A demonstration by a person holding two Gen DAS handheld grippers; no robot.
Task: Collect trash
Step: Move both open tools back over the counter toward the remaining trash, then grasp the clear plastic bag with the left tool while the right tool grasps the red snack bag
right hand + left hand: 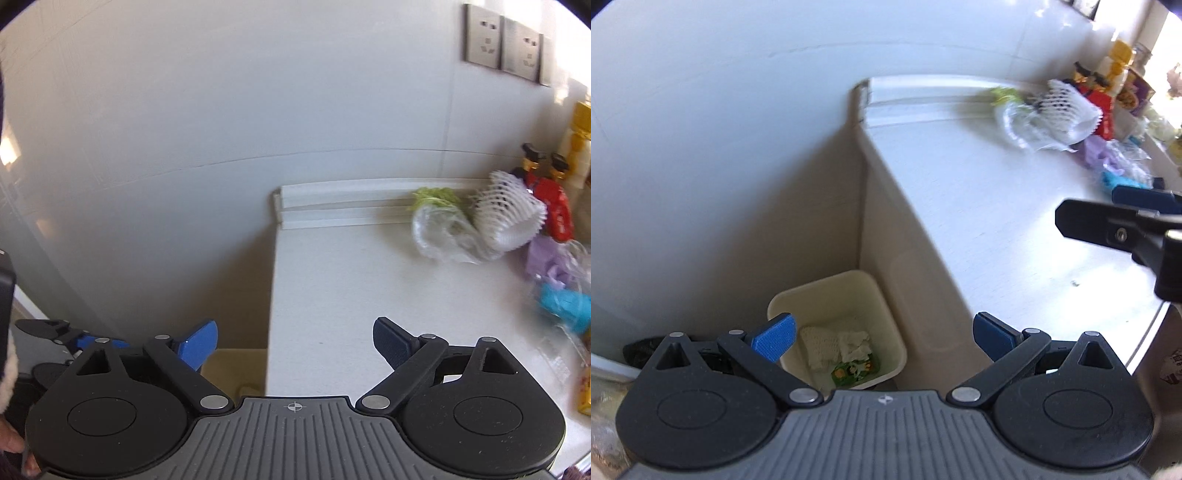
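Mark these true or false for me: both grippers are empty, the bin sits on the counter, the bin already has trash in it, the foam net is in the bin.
1. The left gripper and right gripper are both open with nothing between the jaws. True.
2. The bin sits on the counter. False: it stands on the floor beside the counter's end.
3. The bin already holds trash. True.
4. The white foam net is in the bin. False: it lies on the counter near the wall.

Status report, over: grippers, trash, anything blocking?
Left gripper open, empty, above bin. Right gripper open, empty. Foam net and plastic wrap on counter. Path clear.
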